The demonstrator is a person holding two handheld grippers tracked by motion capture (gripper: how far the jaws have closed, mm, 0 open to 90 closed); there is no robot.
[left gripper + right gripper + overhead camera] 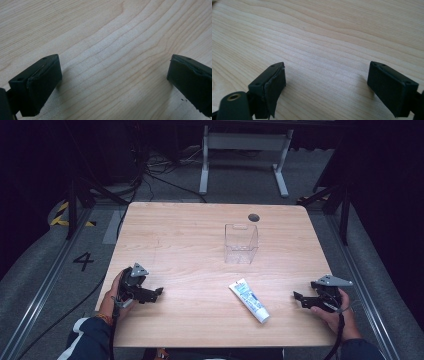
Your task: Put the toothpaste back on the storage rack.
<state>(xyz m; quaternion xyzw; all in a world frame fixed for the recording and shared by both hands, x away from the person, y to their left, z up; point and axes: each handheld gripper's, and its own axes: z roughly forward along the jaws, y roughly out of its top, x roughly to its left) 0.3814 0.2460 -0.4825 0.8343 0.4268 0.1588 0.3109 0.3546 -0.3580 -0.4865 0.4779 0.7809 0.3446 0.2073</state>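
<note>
Both hands rest at the near edge of the pale wooden tabletop (200, 230), each holding black tongs. From the left gripper view, the left tongs (113, 82) stand wide with bare wood between the jaws; the right tongs (327, 86) stand equally wide over bare wood. Between the left tongs (157, 292) and right tongs (298, 297), nearer the right, lies a white squeeze tube with blue-green print (249, 300). Beyond it stands a clear plastic square container (241, 243), well apart from both.

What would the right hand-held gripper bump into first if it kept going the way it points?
Probably the tube. The right hand-held gripper points left across the table, and the tube lies nearest that way, though the line may pass just beside it.
</note>
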